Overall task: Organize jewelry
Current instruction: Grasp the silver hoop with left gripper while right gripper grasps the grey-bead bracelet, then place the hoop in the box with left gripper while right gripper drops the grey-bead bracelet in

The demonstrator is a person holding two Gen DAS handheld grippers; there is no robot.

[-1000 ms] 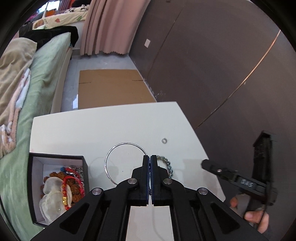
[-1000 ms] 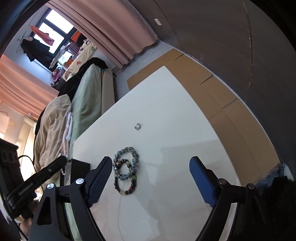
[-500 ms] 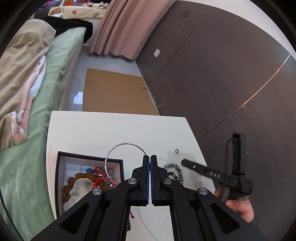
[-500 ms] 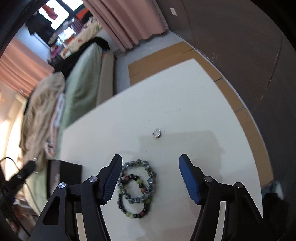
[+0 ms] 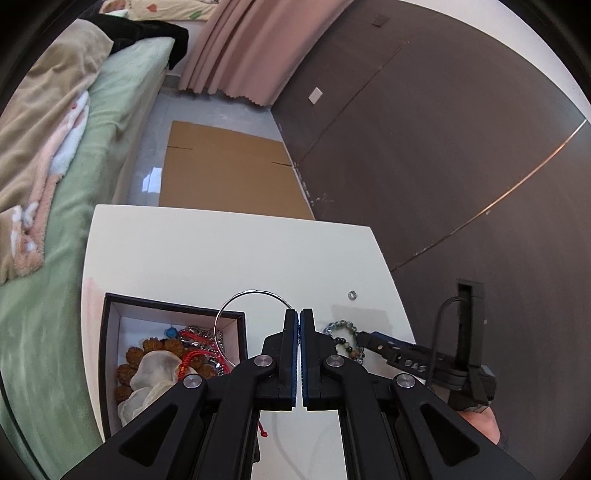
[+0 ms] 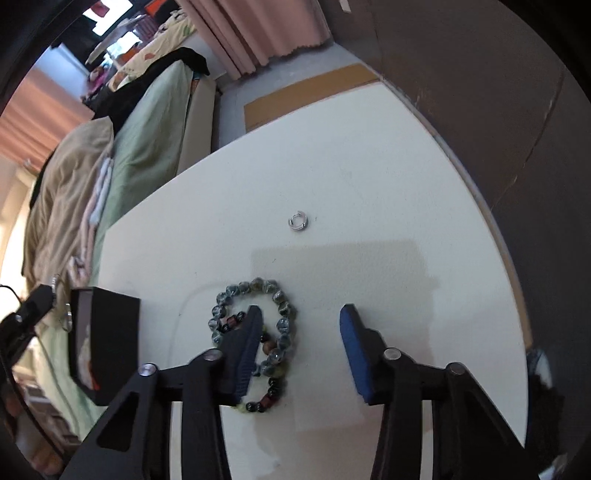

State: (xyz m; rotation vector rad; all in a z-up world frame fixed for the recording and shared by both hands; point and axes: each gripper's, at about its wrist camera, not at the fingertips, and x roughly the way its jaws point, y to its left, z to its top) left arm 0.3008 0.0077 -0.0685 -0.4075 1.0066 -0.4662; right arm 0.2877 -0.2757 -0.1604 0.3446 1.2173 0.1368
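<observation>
The right claw (image 6: 299, 321) has dropped onto the bracelets (image 6: 258, 332), jaws closing, not yet gripping. Left claw (image 5: 298, 321), clenched on the bangle (image 5: 251, 317), has moved above the box (image 5: 110, 332).

You're getting daylight from the window (image 6: 110, 22) blowing out at upper left of the right view. The table (image 6: 369, 166) is showing a soft grey shadow at centre. Fisheye bending and dark vignetting are curving every edge; the floor (image 5: 151, 177) is glaring at left.
</observation>
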